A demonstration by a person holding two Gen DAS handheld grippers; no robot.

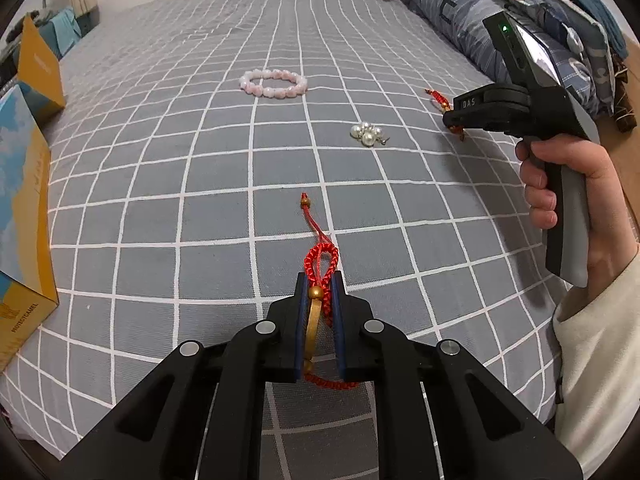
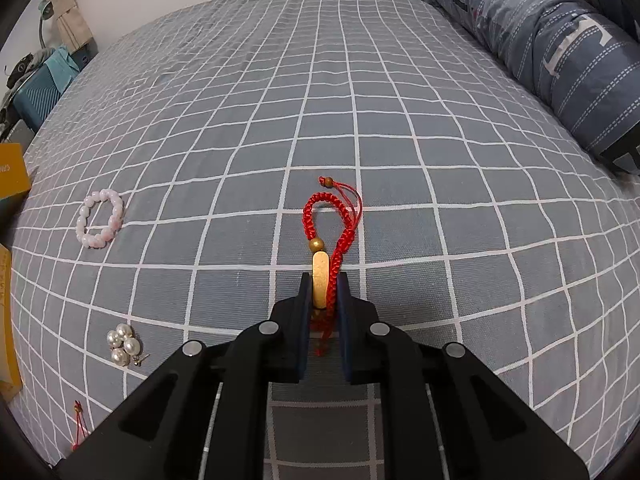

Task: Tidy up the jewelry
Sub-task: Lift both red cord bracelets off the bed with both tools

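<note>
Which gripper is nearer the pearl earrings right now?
Right. The right gripper is just to the right of the pearl earrings; the left gripper is farther back, with them ahead and slightly right.

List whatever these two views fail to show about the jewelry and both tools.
- Left tool: the rear of its red bracelet is hidden between the fingers, left wrist view.
- Right tool: the lower end of its red bracelet is hidden likewise, right wrist view.
- Pearl earrings: clasps too small.
- Yellow box: cut off by the left edge.
</note>
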